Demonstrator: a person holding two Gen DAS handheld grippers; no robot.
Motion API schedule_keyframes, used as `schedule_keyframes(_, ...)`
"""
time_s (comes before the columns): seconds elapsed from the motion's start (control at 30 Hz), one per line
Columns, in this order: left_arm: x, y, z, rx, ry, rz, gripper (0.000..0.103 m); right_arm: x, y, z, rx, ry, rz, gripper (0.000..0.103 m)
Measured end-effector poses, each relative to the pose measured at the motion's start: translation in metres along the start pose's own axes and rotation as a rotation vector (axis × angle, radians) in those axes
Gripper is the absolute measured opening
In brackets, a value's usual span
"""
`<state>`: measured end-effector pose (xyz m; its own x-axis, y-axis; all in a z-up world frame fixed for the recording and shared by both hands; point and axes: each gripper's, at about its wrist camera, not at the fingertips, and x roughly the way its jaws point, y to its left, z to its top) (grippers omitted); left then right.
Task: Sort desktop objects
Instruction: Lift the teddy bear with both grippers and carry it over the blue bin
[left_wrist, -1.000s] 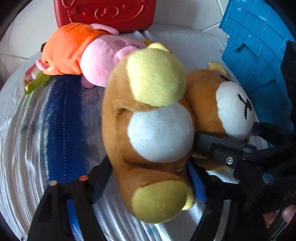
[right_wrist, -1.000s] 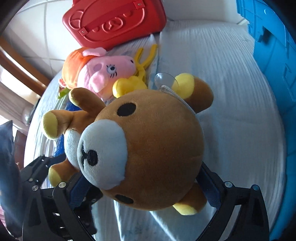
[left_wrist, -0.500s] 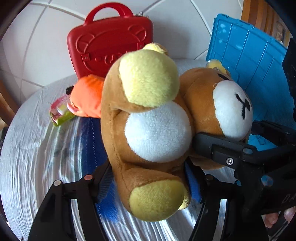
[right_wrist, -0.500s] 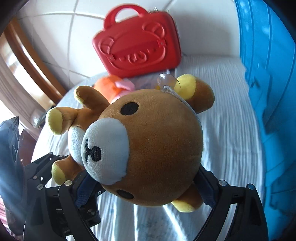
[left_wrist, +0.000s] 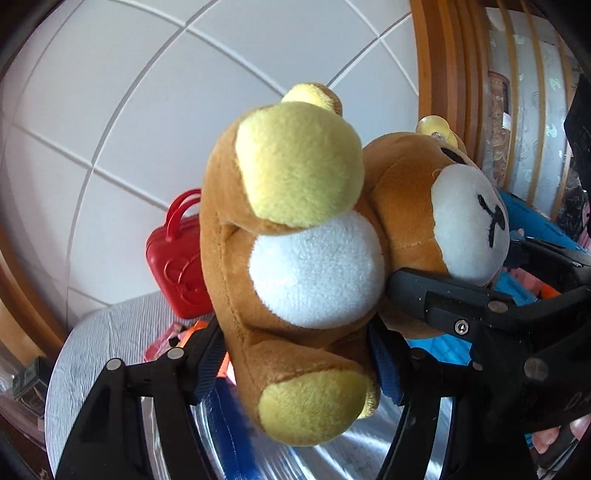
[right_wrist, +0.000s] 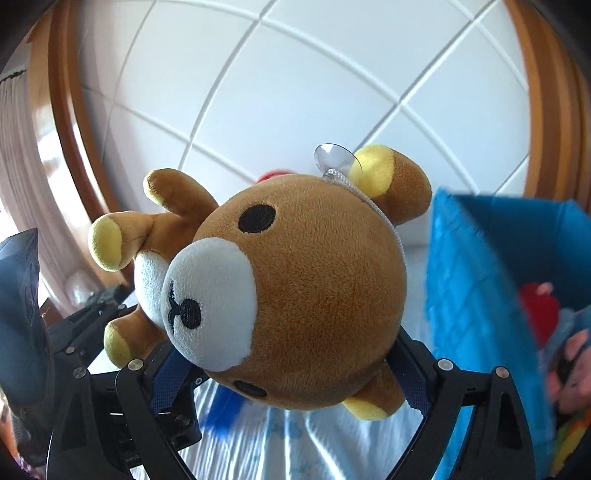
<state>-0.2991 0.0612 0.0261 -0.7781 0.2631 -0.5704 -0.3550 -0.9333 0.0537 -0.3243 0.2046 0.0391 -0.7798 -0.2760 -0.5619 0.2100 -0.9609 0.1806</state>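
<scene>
A brown plush bear (left_wrist: 314, 266) with a white belly and yellow paws is held in the air by both grippers. My left gripper (left_wrist: 295, 354) is shut on the bear's body. My right gripper (right_wrist: 288, 373) is shut on the bear's round head (right_wrist: 295, 288), which has a clear suction cup (right_wrist: 332, 157) on a cord. The right gripper also shows at the right of the left wrist view (left_wrist: 461, 306). The left gripper shows at the lower left of the right wrist view (right_wrist: 92, 354).
A blue crate (right_wrist: 480, 295) stands to the right with several toys inside (right_wrist: 543, 314). A red toy case (left_wrist: 173, 273) stands at the back by the white tiled wall. An orange plush (left_wrist: 195, 328) and a blue strip (left_wrist: 229, 435) lie on the white cloth-covered table (left_wrist: 92, 350) below.
Both grippers have lifted the bear well above the table. The views now tilt up to the tiled wall, and the open top of the blue crate has come into the right wrist view.
</scene>
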Motion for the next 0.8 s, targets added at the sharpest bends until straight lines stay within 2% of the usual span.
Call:
schedule_keyframes(0.07,-0.012,-0.019,0.021,0.028,-0.03,-0.029,0.069,-0.028,-0.008,0.014,-0.003,-0.035,-0.049,0.095)
schedule_keyframes(0.2,-0.028,-0.086,0.064,0.078,-0.07,-0.088,0.069,-0.079,-0.035,0.037,-0.013,-0.08,-0.144,0.095)
schedule_keyframes(0.37,-0.03,-0.163,0.109,0.124,-0.072,-0.209,0.069,-0.133,-0.089,0.059,0.017,-0.101,-0.248,0.095)
schedule_keyframes(0.5,-0.026,-0.218,0.136,0.137,-0.032,-0.292,0.069,-0.162,-0.132,0.075,0.014,-0.078,-0.338,0.095)
schedule_keyframes(0.63,-0.007,-0.269,0.157,0.178,0.01,-0.298,0.069,-0.174,-0.168,0.087,0.015,-0.026,-0.402,0.095)
schedule_keyframes(0.8,0.02,-0.309,0.161,0.167,0.112,-0.325,0.069,-0.171,-0.207,0.091,0.039,0.063,-0.434,0.095)
